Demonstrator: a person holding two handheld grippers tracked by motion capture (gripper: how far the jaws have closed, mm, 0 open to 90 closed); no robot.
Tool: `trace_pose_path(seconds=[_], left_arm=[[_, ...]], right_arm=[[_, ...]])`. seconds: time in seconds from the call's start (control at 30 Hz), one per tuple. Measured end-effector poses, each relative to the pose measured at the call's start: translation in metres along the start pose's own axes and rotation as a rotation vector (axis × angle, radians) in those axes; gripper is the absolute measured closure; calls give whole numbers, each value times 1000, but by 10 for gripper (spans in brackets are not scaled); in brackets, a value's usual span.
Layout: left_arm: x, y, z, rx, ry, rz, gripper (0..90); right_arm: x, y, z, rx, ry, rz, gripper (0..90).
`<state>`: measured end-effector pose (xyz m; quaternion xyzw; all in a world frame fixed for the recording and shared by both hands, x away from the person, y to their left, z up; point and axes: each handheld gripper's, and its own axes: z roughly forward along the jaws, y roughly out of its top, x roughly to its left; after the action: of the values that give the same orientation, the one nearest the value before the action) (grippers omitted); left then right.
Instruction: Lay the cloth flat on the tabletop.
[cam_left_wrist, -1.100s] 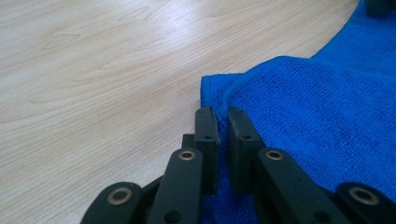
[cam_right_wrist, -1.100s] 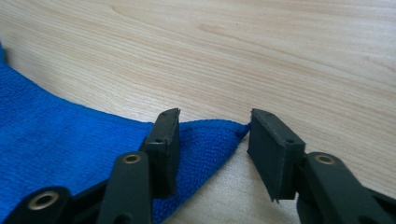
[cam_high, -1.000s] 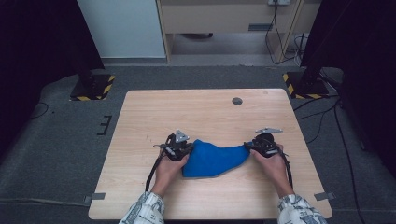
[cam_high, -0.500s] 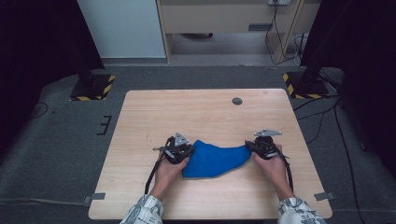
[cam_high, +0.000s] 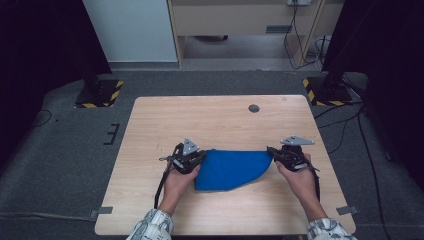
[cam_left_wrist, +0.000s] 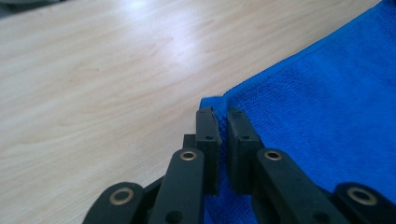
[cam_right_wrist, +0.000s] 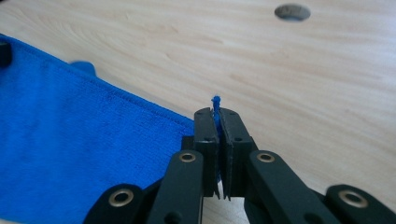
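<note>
Left gripper view has the left gripper (cam_left_wrist: 219, 114) pinched tight on a corner of the blue cloth (cam_left_wrist: 327, 116), the hem tucked between the two black pads. In the right gripper view the right gripper (cam_right_wrist: 216, 114) is likewise clamped on the opposite corner — a small tuft of blue pokes up above its pads. Earlier frames are given, and the left jaws have just been closing a little further, with cloth between them.

From the high view the cloth (cam_high: 232, 169) lies near the front edge of the desk (cam_high: 150, 115), about midway between its left and right edges, its far hem pulled straight between the two grippers while the near part sags in a curve. It looks soft, light and limp — likely to droop and fold wherever unsupported, so the corners are the sensible hold.

The gripper views show the terry weave and stitched hem; the high view alone gives the overall shape, and the grommet hole (cam_high: 254, 108) toward the far edge.
</note>
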<state>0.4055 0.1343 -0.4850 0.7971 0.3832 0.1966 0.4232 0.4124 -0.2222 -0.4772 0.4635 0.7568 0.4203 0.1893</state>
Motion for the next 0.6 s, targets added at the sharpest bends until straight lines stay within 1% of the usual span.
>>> trace_pose_path(seconds=[0.1, 0.23, 0.3, 0.37, 0.43, 0.53, 0.6], left_arm=[[0, 10, -9, -21, 5, 8, 853], [4, 22, -16, -37, 4, 8, 858], [6, 27, -18, -47, 0, 0, 859], [11, 34, -21, -65, -6, -15, 860], [17, 42, -23, -76, -7, -17, 860], [25, 52, -27, -96, -9, -43, 860], [30, 60, -30, -103, -4, -46, 860]], right_arm=[[2, 8, -11, -27, 8, -2, 871], [4, 17, -18, -49, 15, -9, 872], [4, 23, -19, -62, 23, -13, 872], [4, 29, -19, -75, 32, -16, 873], [4, 36, -18, -87, 36, -8, 873], [4, 46, -16, -105, 33, -2, 873], [2, 53, -14, -118, 33, 6, 874]])
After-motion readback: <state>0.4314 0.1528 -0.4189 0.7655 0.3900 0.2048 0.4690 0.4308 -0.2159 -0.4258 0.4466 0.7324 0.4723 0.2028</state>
